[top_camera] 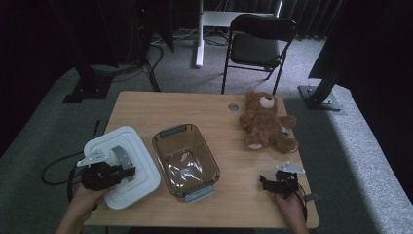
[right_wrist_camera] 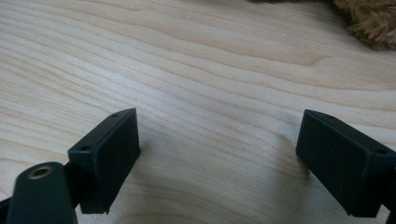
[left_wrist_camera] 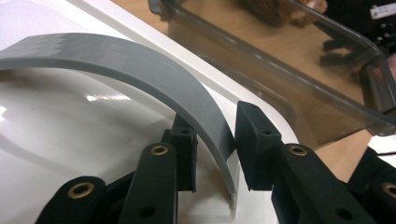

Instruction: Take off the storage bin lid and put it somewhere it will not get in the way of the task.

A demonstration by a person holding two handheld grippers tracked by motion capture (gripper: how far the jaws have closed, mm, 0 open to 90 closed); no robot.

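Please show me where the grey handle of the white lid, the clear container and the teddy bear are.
grey handle [left_wrist_camera: 140, 65]: left gripper view, top of its arch.
clear container [top_camera: 164, 157]: high view, its left wall.
teddy bear [top_camera: 263, 123]: high view, its belly.

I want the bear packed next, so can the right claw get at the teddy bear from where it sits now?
Probably yes. The right claw stands open over bare table, holding nothing, and the teddy bear lies beyond it on the same side. Nothing lies between them; the clear tub sits off to the left.
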